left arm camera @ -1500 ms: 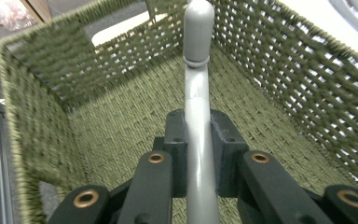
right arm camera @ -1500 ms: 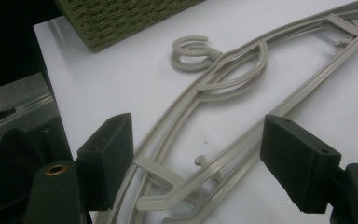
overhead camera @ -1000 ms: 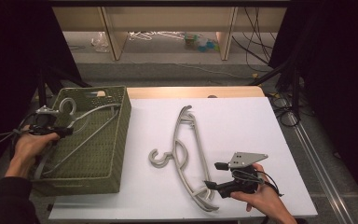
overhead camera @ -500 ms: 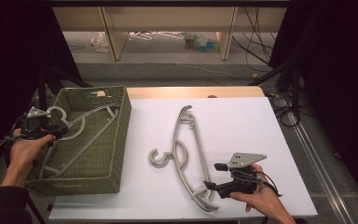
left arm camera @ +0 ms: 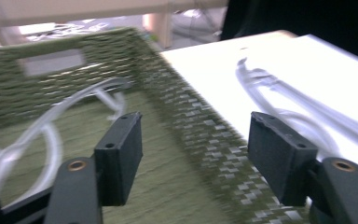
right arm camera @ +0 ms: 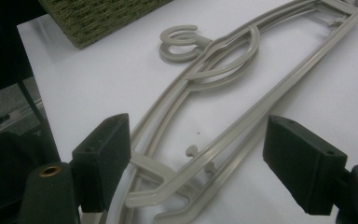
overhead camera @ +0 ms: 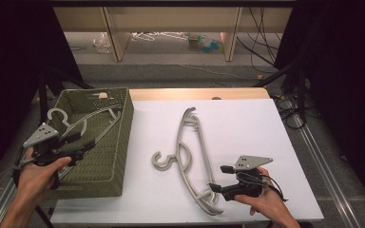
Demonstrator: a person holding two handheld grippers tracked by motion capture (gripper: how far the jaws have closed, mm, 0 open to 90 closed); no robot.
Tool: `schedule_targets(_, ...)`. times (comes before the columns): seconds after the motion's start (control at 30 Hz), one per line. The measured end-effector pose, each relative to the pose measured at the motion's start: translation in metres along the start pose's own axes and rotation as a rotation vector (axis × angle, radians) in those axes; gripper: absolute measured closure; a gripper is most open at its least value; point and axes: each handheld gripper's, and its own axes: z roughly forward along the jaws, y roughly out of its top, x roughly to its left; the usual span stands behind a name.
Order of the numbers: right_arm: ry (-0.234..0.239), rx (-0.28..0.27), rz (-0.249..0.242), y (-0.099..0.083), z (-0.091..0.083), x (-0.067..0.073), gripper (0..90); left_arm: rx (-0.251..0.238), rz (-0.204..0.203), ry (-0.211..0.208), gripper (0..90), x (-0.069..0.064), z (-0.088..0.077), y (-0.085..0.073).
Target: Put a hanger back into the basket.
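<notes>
- Two hangers logged, one binned, one pending.
- Right gripper: jaws spread wide over the near end of the grey plastic hanger lying flat on the white table, not yet pinched. Next move, by my reading: lower, close on the bar.
- Left gripper: jaws have just been opening, nothing between them, above the green woven basket.
- Second hanger: lies inside that basket.

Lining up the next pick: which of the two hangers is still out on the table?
The grey hanger on the white table, near the right tool. The other hanger lies inside the green basket.
</notes>
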Motion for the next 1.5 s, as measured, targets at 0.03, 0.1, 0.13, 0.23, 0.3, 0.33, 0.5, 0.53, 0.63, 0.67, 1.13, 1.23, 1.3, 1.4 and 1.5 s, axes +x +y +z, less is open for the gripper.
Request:
schedule_targets(0.03,-0.002,-0.003,-0.005,0.000,0.000,-0.001,24.2,-0.002,0.008,-0.005,33.0,-0.004,0.001,-0.002)
schedule_targets(0.1,0.000,-0.013,0.002,-0.001,0.000,-0.001,23.5,-0.015,0.015,-0.023,30.7,-0.013,0.003,-0.005)
schedule_targets(0.13,0.000,-0.013,0.002,-0.001,0.000,-0.001,23.5,-0.015,0.015,-0.023,29.8,-0.013,0.003,-0.005)
schedule_targets(0.23,-0.023,-0.020,0.023,-0.002,-0.002,-0.002,20.8,-0.034,0.025,-0.071,24.2,-0.033,0.007,-0.012)
schedule_targets(0.3,-0.033,-0.020,0.039,-0.003,-0.001,-0.003,19.0,-0.043,0.033,-0.085,22.6,-0.039,0.008,-0.014)
schedule_targets(0.33,-0.033,-0.020,0.039,-0.003,-0.001,-0.003,19.0,-0.050,0.037,-0.101,22.6,-0.044,0.009,-0.016)
schedule_targets(0.5,-0.033,-0.026,0.040,-0.002,0.000,-0.002,19.0,-0.052,0.117,-0.166,16.4,-0.078,0.015,-0.026)
schedule_targets(0.53,-0.034,-0.028,0.035,-0.003,0.000,-0.002,19.0,-0.052,0.128,-0.173,16.4,-0.084,0.016,-0.028)
schedule_targets(0.63,-0.039,-0.028,0.043,-0.003,0.001,-0.001,19.2,-0.055,0.103,-0.216,16.2,-0.100,0.017,-0.034)
schedule_targets(0.67,-0.039,-0.028,0.043,-0.003,0.001,-0.001,19.2,-0.055,0.103,-0.216,16.1,-0.100,0.017,-0.034)
schedule_targets(1.13,-0.032,-0.017,0.048,0.001,0.015,0.007,19.1,-0.063,0.172,-0.246,16.0,-0.123,0.021,-0.067)
schedule_targets(1.23,-0.043,0.001,0.018,0.005,0.021,0.014,20.4,-0.052,0.167,-0.254,16.0,-0.124,0.023,-0.074)
schedule_targets(1.3,-0.038,0.012,-0.006,0.007,0.025,0.017,25.0,-0.049,0.170,-0.248,16.0,-0.124,0.023,-0.073)
schedule_targets(1.4,-0.042,0.049,-0.041,0.013,0.037,0.021,23.8,-0.051,0.182,-0.249,16.0,-0.125,0.023,-0.075)
schedule_targets(1.5,-0.059,0.107,-0.082,0.020,0.054,0.028,21.3,-0.049,0.173,-0.243,16.0,-0.125,0.023,-0.075)
